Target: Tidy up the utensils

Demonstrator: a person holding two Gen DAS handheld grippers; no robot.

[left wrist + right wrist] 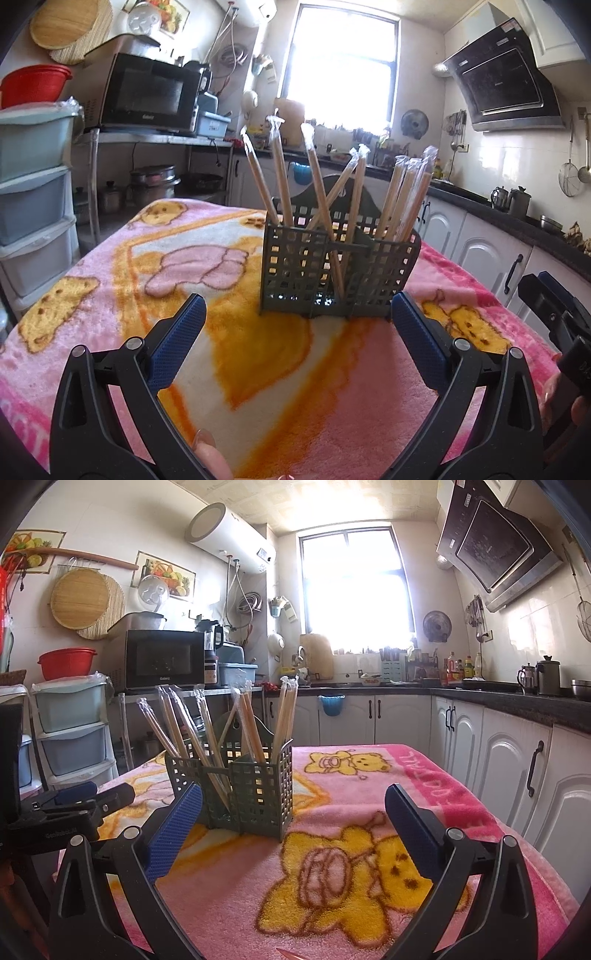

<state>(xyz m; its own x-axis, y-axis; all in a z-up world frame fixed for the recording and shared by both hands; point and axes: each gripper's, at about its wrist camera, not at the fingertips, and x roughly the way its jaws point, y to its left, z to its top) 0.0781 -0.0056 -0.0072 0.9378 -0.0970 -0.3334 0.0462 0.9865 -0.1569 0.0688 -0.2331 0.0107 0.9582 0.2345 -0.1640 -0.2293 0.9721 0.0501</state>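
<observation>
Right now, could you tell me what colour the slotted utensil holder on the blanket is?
The utensil holder is dark grey-green, clearest in the left wrist view.

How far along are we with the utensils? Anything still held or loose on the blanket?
Done: the wrapped chopsticks all stand in the gray basket. In hand: nothing; the left gripper and right gripper are open. Left: no loose utensils show on the blanket.

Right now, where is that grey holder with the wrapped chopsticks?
The grey holder stands upright on the pink bear blanket, dead ahead in the left wrist view and left of centre in the right wrist view, just beyond the open grippers.
</observation>
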